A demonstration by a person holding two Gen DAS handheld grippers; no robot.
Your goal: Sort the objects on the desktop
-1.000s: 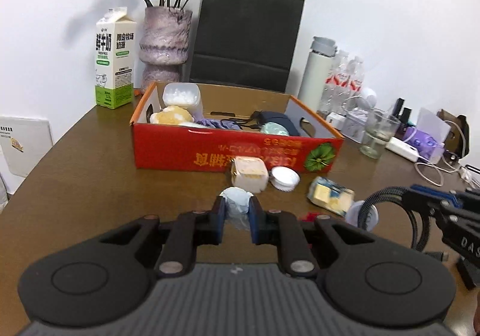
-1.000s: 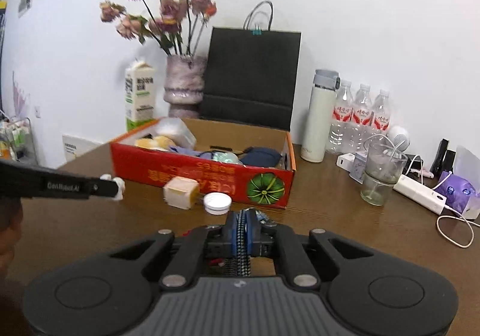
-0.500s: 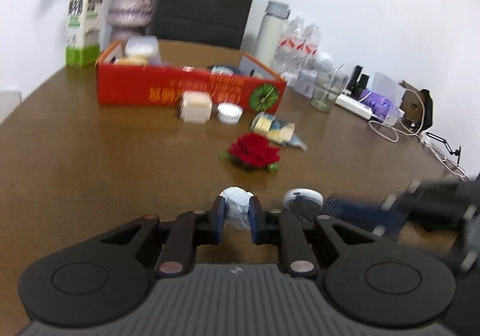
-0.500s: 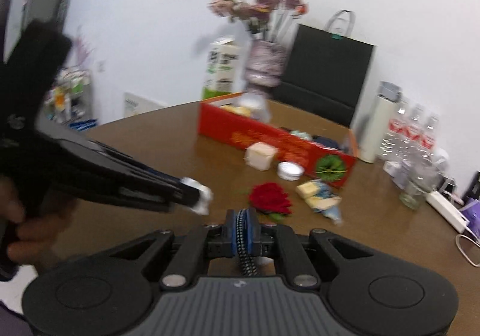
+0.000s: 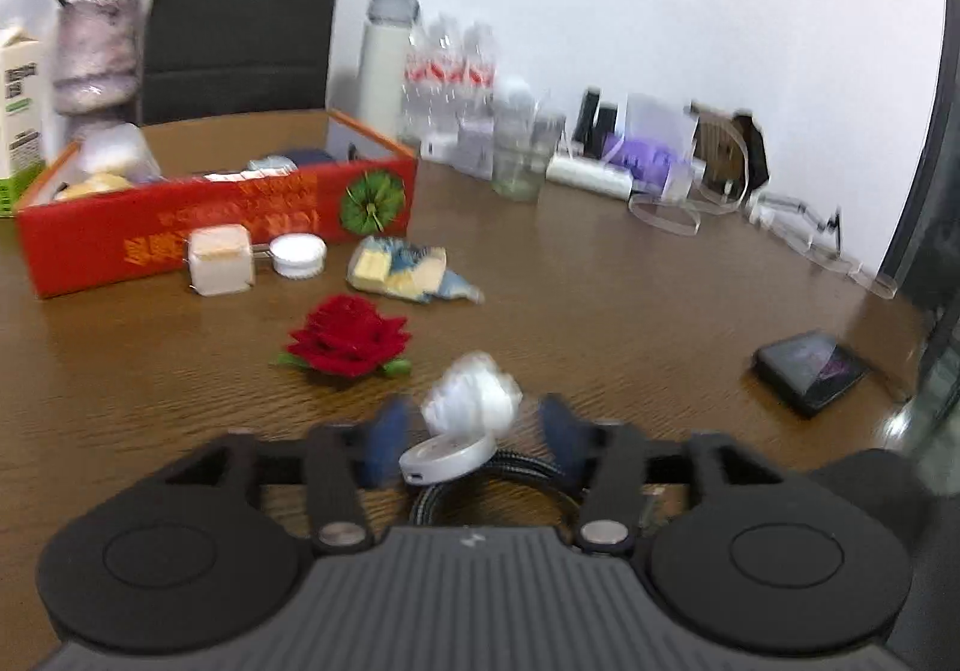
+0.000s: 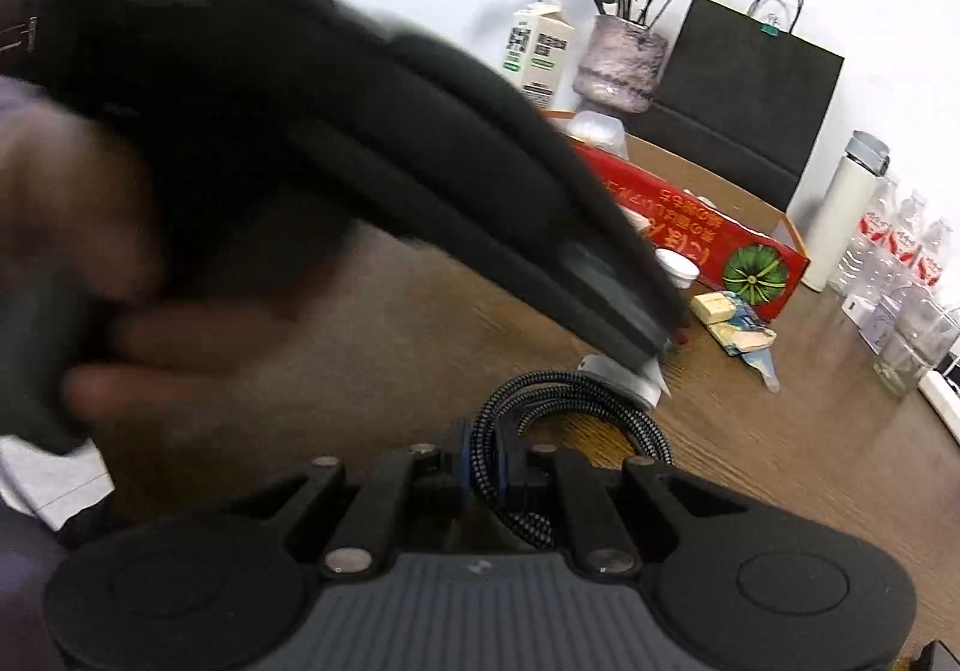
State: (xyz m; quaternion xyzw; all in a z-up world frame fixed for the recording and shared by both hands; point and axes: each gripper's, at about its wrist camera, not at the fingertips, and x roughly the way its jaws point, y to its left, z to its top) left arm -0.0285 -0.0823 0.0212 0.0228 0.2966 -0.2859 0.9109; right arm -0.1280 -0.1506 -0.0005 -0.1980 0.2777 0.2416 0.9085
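Note:
My left gripper (image 5: 474, 434) is open. A crumpled white paper ball (image 5: 472, 401) sits loose between its spread blue fingertips (image 5: 384, 440), over a round silver puck (image 5: 447, 457) on a braided cable coil (image 5: 498, 485). My right gripper (image 6: 485, 464) is shut on the braided cable (image 6: 564, 407). The left gripper's body crosses the right wrist view and hides much of the table. The red cardboard box (image 5: 216, 224) holding several items stands at the back left and also shows in the right wrist view (image 6: 690, 227).
In front of the box lie a cream cube (image 5: 219, 257), a white lid (image 5: 297, 254), a snack packet (image 5: 402, 269) and a red fabric rose (image 5: 348, 338). A black phone (image 5: 810, 371) lies right. Bottles, a glass (image 5: 519, 164), chargers and cables line the back.
My left gripper has opened and let go of the paper ball. Both grippers swung from the box toward the near table; the right one still holds the cable, and the left now crosses its view.

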